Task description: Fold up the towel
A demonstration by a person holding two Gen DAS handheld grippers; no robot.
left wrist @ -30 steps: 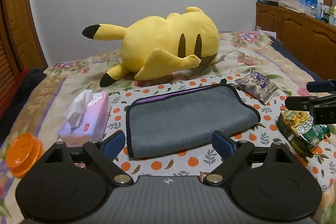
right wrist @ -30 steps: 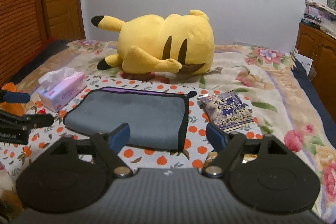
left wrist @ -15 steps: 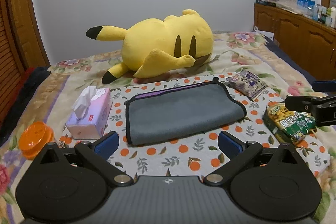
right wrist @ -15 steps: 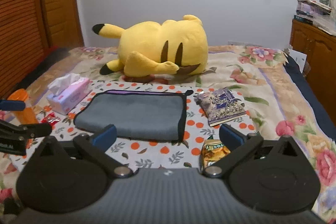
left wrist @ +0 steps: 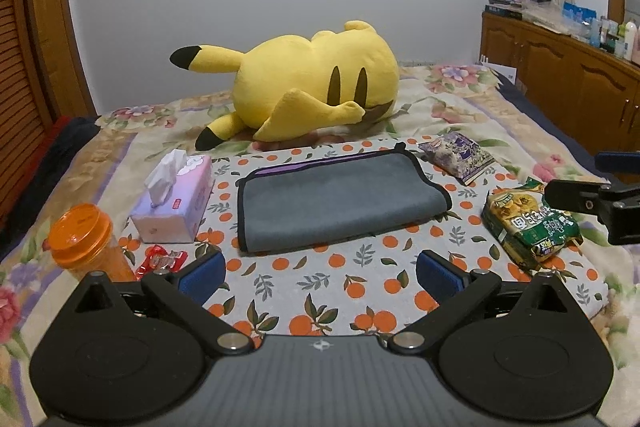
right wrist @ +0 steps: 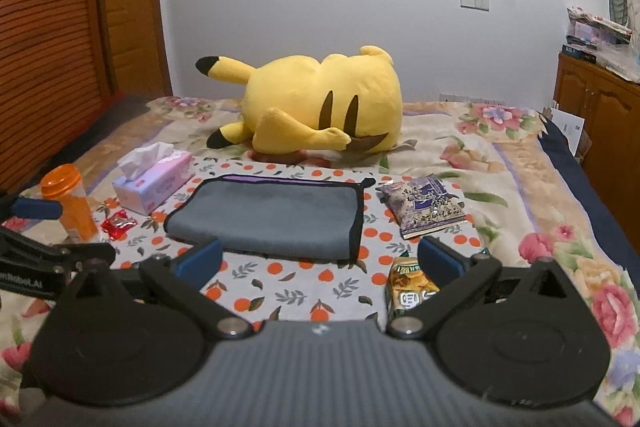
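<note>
an orange bottle [left wrist: 82, 241] and a tissue box [left wrist: 176, 201] are seen at left. the folded grey towel [left wrist: 340, 201] is laid flat on the orange-print cloth [left wrist: 320, 283], apart from the spread, empty left gripper [left wrist: 320, 273] and right gripper [right wrist: 320, 263]. snack packets [left wrist: 528, 223] are set at right.

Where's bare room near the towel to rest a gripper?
Free: orange-print cloth in front of the towel, between both open grippers. Crowded: tissue box, orange cup left; snack packs right; plush behind.
</note>
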